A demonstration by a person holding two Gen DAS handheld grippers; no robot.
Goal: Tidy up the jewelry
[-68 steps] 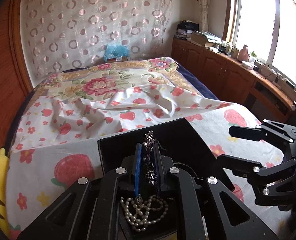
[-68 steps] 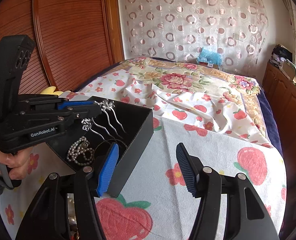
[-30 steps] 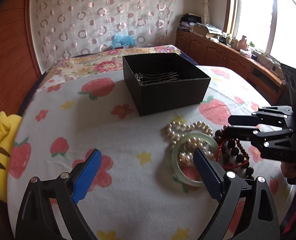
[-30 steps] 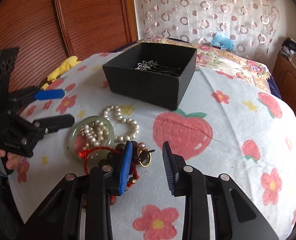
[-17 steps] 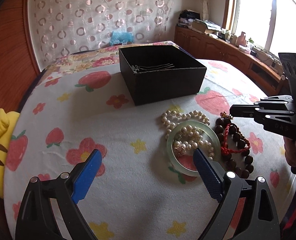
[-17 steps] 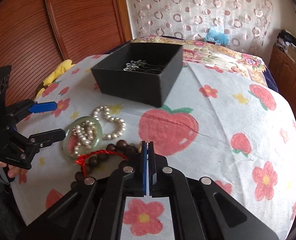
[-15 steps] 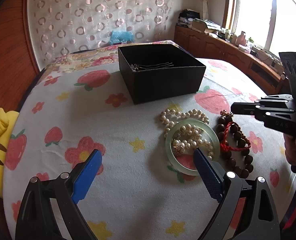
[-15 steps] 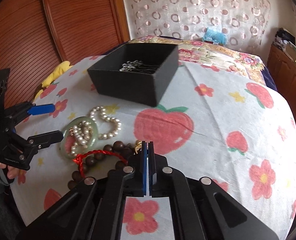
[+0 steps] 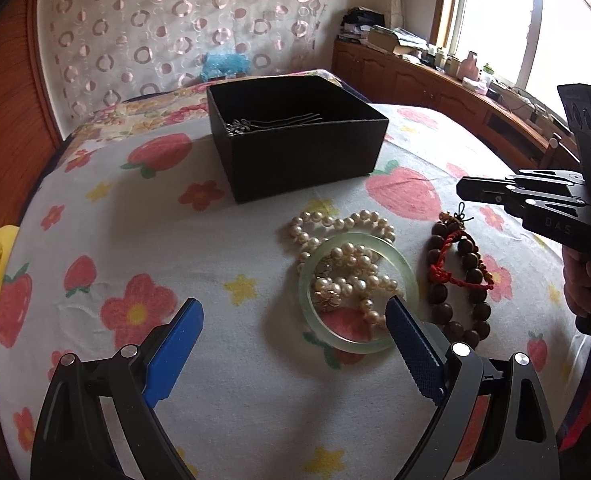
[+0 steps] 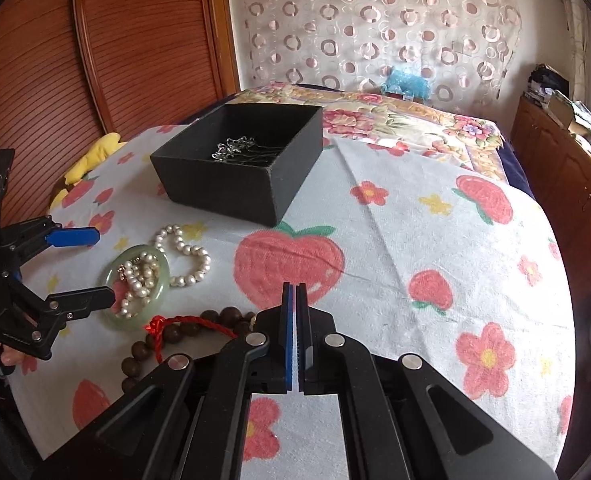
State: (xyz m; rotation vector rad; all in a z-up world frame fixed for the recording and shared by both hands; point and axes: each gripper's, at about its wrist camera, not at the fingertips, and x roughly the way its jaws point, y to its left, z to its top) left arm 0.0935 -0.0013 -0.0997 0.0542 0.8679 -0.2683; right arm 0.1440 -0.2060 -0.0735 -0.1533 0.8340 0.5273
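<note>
Step in hand: by my judgement, between pickups; silver hairpins [image 9: 271,123] already lie inside the black box [image 9: 299,168], the rest waits outside it.
Landmark: the black box, a square, matte, open-topped card box on a strawberry-print cloth [image 10: 435,240].
Pearl necklace [image 9: 337,222]: round cream beads, just in front of the box, looped partly across the jade bangle [image 9: 409,280].
Jade bangle: smooth, pale green, glassy ring, lying flat, in front of the box.
Wooden bead bracelet [image 9: 473,260]: dark brown round beads with a red cord, beside the bangle, further from the box.
Left gripper [image 9: 293,320]: jaws wide apart, blue pads hovering near the bangle, holding nothing.
Right gripper [image 10: 295,300]: jaws pressed together, apparently empty, beside the wooden beads.
Next move, likely: close on one loose piece, lift it clear of the tangle, and carry it to the box.
</note>
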